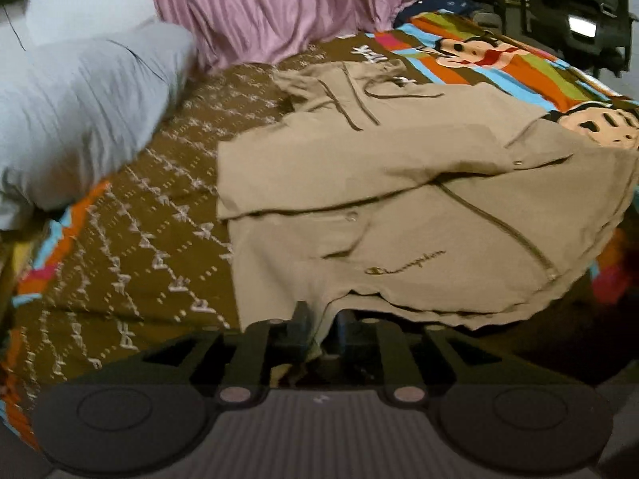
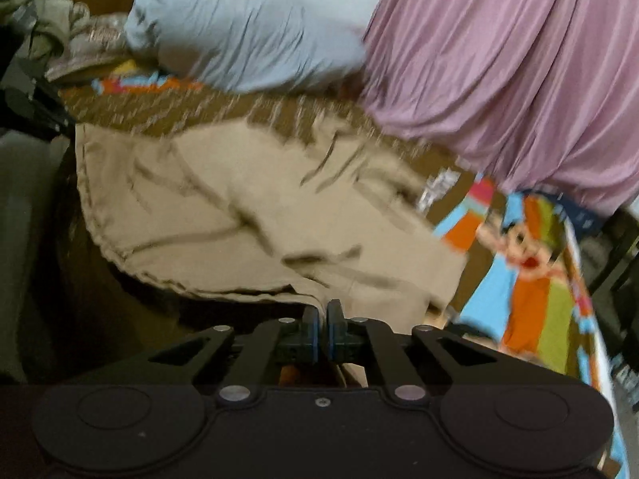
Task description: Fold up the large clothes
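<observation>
On the bed, a beige cotton hooded sweatshirt [image 1: 399, 183] lies spread over a brown bedsheet [image 1: 159, 215] printed with white lettering and bright cartoon stripes. The sweatshirt carries a dark embroidered script logo [image 1: 407, 263] on its chest, and its drawstrings [image 1: 351, 99] trail over the hood at the far end. One sleeve is folded across the body.

The left tongs [image 1: 321, 319] sit at the sweatshirt's near hem. The jaws stand narrowly apart with a fold of the beige fabric hanging between them; the fabric is pinched there. The right tongs [image 2: 322, 315], seen in the right wrist view, are closed almost fully on another part of the same hem [image 2: 315, 299], with cloth passing down between the blue-edged pads.

A pale grey-blue pillow [image 1: 88, 107] rests at the far left of the bed. A pink pleated fabric [image 1: 279, 8] hangs beyond it. A black mesh office chair [image 1: 579, 12] stands at the far right.
</observation>
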Demonstrator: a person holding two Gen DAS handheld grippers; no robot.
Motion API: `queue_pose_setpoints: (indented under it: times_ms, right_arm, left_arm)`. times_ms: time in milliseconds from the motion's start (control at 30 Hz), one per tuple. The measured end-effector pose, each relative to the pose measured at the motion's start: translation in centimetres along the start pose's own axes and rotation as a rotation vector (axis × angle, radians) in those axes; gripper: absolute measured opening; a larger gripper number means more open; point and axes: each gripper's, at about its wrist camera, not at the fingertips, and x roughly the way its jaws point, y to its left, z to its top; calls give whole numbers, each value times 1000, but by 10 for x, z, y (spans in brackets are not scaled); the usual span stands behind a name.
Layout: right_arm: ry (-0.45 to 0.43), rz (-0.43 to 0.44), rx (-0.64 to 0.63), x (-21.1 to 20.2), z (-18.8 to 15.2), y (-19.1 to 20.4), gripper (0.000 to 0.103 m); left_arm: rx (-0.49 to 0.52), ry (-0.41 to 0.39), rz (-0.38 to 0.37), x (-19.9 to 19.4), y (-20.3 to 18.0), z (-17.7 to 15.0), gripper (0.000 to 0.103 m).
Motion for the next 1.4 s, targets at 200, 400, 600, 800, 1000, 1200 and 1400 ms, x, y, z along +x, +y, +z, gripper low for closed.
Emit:
queue_pose_setpoints:
  times_ms: [200, 400, 600, 800, 1000, 1200, 1400]
  right_arm:
    - [61, 38, 51, -20, -5, -22, 31]
    - [43, 0, 180, -27, 7, -68, 66]
    - [69, -14, 185, 4, 15, -74, 81]
    - [124, -33, 208, 41, 24, -85, 87]
    - [77, 24, 362, 104, 75, -130, 98]
    - [91, 49, 555, 235, 145, -202, 88]
    - [71, -11, 615, 374, 200, -256, 66]
  left_arm:
    - [-16, -2, -56, -19, 34, -3, 65]
    - [-80, -37, 3, -11, 57, 22, 88]
    - [-153, 6, -27, 32, 76, 41, 94]
    - [-179, 15, -10, 78, 91, 74, 95]
    - [-124, -78, -16, 133, 103, 168, 100]
    - [-224, -161, -19, 226, 126, 283, 97]
    - [-252, -123, -52, 329, 136, 359, 86]
